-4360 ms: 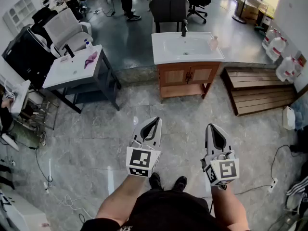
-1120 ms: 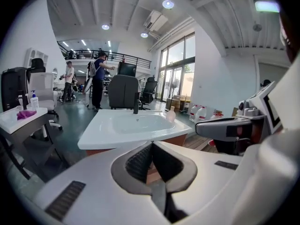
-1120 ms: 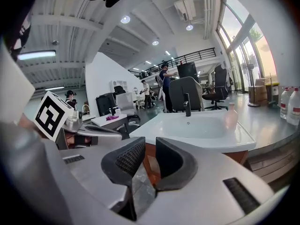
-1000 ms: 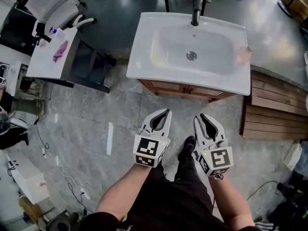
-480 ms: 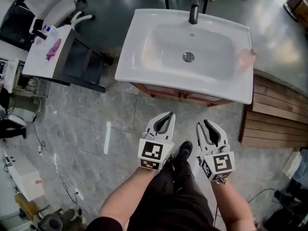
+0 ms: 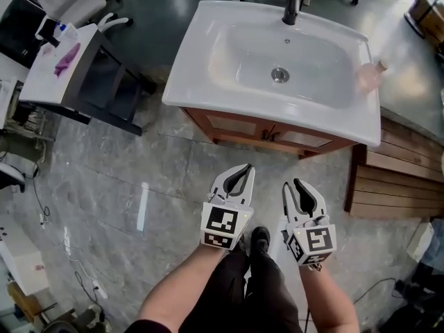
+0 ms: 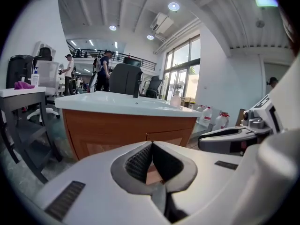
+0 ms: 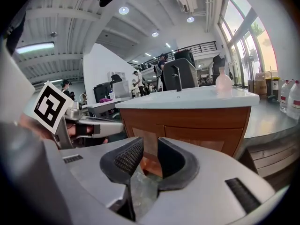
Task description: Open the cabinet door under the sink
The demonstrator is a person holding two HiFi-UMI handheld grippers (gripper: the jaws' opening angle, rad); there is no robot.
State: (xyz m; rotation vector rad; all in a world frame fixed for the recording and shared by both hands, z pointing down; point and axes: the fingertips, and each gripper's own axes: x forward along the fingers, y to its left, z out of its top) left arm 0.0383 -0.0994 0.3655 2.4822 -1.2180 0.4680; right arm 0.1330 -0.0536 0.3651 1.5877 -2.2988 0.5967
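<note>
While left gripper (image 6: 244,168) sits closed, empty right gripper (image 6: 293,183), just opening, faces seemingly panelled wooden cabinet (image 6: 239,126)

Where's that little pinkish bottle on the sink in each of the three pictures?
Head view: upper right, bottle on the sink's right edge.
Left gripper view: just above centre, atop the sink.
Right gripper view: upper right, atop the sink.
Shared landmark: the wooden cabinet beneath.

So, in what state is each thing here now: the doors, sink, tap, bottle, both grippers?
cabinet doors: both closed.
sink: basin empty.
tap: no water running.
bottle: upright on the sink's rim.
left gripper: shut, empty.
right gripper: open, jaws have just been opening, nothing between them.
</note>
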